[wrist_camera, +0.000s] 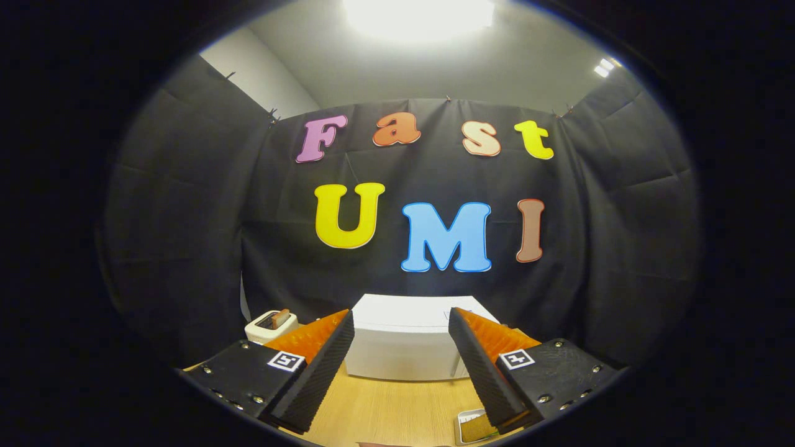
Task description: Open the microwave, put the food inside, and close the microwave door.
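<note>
The gripper (401, 347) is held wide open, its ribbed fingers gripping nothing. Beyond them, a boxy white microwave (404, 344) is seen, door closed, on a smooth wooden table (385, 410). A small tray of food (475, 427) lies beside the right finger.

We count one white microwave (404, 344) on the wooden bench (391, 410), its door closed. One small toaster (268, 326) stands beside it, holding one slice of toast (281, 318). One little tray (473, 428) carries one piece of food (477, 427). We see one gripper (401, 354), two fingers (317, 372), jaws apart.
</note>
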Available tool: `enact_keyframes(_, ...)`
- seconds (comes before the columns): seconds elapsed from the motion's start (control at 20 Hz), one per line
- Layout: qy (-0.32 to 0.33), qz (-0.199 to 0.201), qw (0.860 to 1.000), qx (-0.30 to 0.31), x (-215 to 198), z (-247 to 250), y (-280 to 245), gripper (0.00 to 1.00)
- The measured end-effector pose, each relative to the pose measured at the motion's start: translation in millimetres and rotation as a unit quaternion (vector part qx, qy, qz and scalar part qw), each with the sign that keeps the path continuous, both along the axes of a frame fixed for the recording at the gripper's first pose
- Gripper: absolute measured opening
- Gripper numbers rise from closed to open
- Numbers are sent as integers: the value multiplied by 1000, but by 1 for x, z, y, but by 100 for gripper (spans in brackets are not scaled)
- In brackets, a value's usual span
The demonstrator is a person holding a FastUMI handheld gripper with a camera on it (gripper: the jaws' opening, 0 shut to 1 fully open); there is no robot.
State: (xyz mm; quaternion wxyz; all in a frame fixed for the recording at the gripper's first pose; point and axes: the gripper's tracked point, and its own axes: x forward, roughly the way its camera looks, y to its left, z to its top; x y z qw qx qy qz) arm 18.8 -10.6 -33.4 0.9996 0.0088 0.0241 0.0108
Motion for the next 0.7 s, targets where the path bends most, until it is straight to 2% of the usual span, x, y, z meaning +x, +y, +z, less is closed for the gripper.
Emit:
enact_keyframes(0.45,10,-12,1000,18,15,-41,-36,98)
enact_keyframes(0.7,10,-31,999,24,46,-82,-63,98)
